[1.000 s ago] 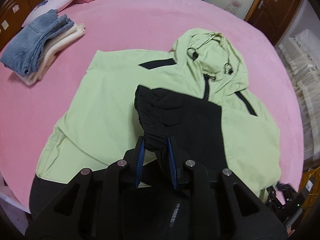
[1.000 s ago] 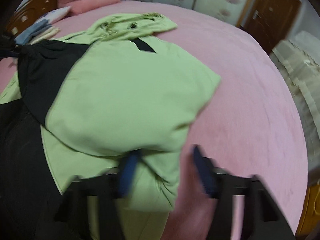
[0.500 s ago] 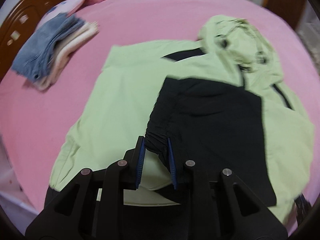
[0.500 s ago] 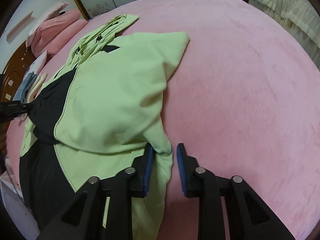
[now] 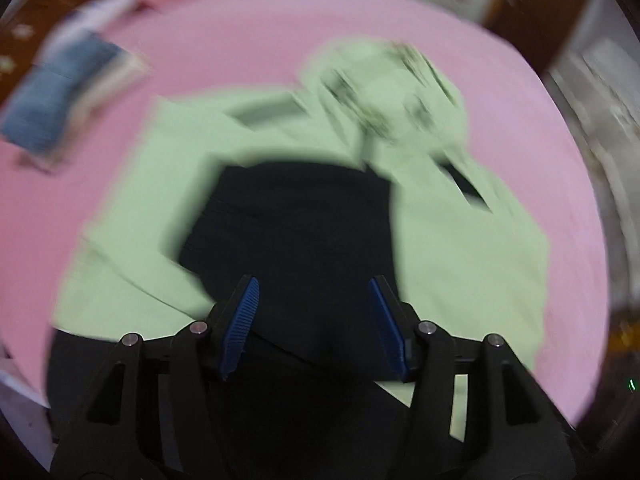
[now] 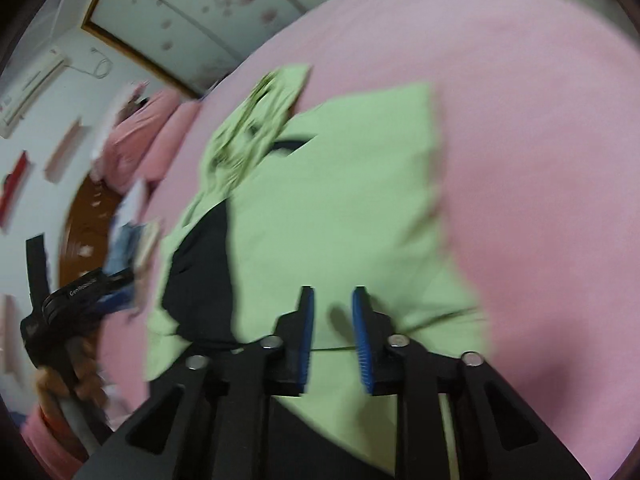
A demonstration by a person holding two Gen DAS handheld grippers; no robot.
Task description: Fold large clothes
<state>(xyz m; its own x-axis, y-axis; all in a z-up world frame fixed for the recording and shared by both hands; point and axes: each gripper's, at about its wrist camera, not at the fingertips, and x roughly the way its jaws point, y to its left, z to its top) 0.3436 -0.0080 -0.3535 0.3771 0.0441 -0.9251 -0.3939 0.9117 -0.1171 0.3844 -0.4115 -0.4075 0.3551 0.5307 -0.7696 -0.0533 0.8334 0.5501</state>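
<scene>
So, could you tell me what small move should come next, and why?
Probably bring both grippers to the jacket's hem for the next fold: both sleeves already lie across its body, the left gripper is opening with nothing pinched, and the right gripper is closing on nothing.

pink bedspread (image 5: 280, 40) under everything; folded jeans stack (image 5: 60, 96) far left, blurred; pink pillows (image 6: 140, 140) by wooden headboard (image 6: 88, 232); floral wardrobe doors (image 6: 208, 8); wall AC unit (image 6: 28, 88)

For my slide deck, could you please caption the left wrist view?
Left gripper opening above the black sleeve folded across a green hooded jacket on a pink bed.
</scene>
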